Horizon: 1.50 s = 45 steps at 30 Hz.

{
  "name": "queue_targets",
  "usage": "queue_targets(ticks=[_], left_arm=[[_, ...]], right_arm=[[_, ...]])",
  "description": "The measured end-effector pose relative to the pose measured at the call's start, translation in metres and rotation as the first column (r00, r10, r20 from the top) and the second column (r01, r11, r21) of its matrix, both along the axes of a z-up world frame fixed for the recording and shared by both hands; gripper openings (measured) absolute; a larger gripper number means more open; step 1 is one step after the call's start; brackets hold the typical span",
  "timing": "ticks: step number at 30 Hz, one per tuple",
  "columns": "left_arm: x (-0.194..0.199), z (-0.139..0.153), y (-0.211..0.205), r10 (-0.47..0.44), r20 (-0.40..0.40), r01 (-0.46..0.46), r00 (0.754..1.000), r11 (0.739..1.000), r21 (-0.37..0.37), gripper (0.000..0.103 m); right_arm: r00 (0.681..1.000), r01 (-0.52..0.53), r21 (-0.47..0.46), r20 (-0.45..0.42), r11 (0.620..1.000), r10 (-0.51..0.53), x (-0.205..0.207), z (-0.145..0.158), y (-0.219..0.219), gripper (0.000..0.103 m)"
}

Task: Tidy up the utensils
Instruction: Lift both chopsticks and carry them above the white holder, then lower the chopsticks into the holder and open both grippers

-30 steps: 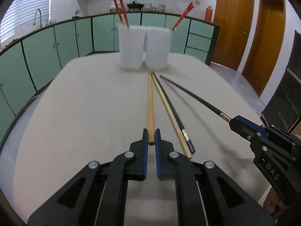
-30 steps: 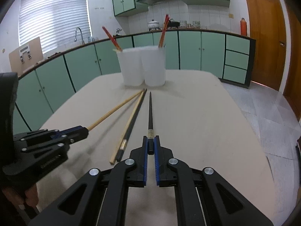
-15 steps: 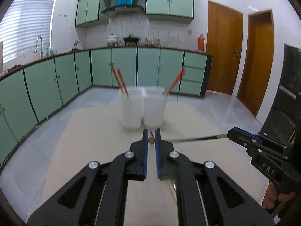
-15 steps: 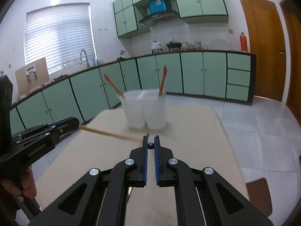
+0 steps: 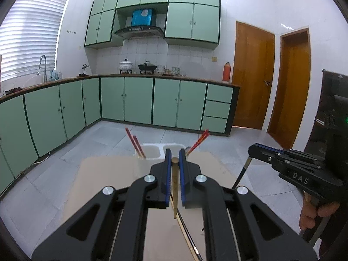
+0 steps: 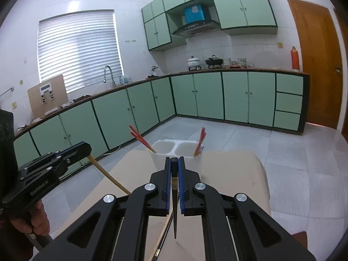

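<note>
Wooden chopstick (image 5: 175, 182) hung clamped in the left gripper (image 5: 175, 158), black chopstick (image 6: 174, 198) in the right gripper (image 6: 174, 163). Gripper bodies hid both cups' (image 6: 174, 146) bases near the table's (image 6: 235, 167) far edge.

Bright daylight through the blinds (image 6: 79, 50), sharp focus, heavy fisheye bending and dark vignetted corners.

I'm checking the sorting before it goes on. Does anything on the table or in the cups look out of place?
Nothing spilled or damaged. Two chopsticks, a light wooden chopstick and a black chopstick, lie loose and crossed on the table. The red chopsticks lean at angles in the two white cups, which stand upright.
</note>
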State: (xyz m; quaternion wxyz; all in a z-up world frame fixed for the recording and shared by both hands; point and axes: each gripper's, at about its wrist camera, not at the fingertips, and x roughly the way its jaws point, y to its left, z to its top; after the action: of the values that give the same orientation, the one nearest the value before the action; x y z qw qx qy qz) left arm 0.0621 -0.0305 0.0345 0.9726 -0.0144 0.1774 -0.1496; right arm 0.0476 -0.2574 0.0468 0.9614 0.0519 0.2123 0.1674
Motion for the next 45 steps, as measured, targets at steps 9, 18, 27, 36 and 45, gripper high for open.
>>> queue_targets(ticks=[9, 18, 27, 36, 45], left_arm=[[0.007, 0.043, 0.001, 0.002, 0.104, 0.001, 0.995, 1.0, -0.026, 0.006], [0.058, 0.084, -0.008, 0.034, 0.205, -0.027, 0.978, 0.999, -0.037, 0.006], [0.119, 0.073, -0.014, 0.066, 0.178, -0.071, 0.982, 0.997, 0.019, 0.006], [0.162, 0.033, -0.006, 0.083, 0.095, -0.088, 0.992, 0.995, 0.044, 0.006], [0.176, 0.01, 0.003, 0.089, 0.008, -0.089, 0.996, 0.995, 0.034, 0.033]], right_arm=[[0.994, -0.032, 0.01, 0.104, 0.999, 0.031, 0.024, 0.053, 0.005, 0.006], [0.979, 0.008, -0.016, 0.202, 1.0, -0.004, 0.08, 0.101, 0.012, 0.006], [0.979, 0.043, -0.04, 0.199, 0.998, -0.034, 0.132, 0.086, 0.018, 0.006], [0.99, 0.038, -0.05, 0.134, 0.998, -0.031, 0.164, 0.052, 0.025, 0.006], [0.997, 0.043, -0.018, 0.062, 0.999, -0.042, 0.171, 0.031, 0.012, 0.021]])
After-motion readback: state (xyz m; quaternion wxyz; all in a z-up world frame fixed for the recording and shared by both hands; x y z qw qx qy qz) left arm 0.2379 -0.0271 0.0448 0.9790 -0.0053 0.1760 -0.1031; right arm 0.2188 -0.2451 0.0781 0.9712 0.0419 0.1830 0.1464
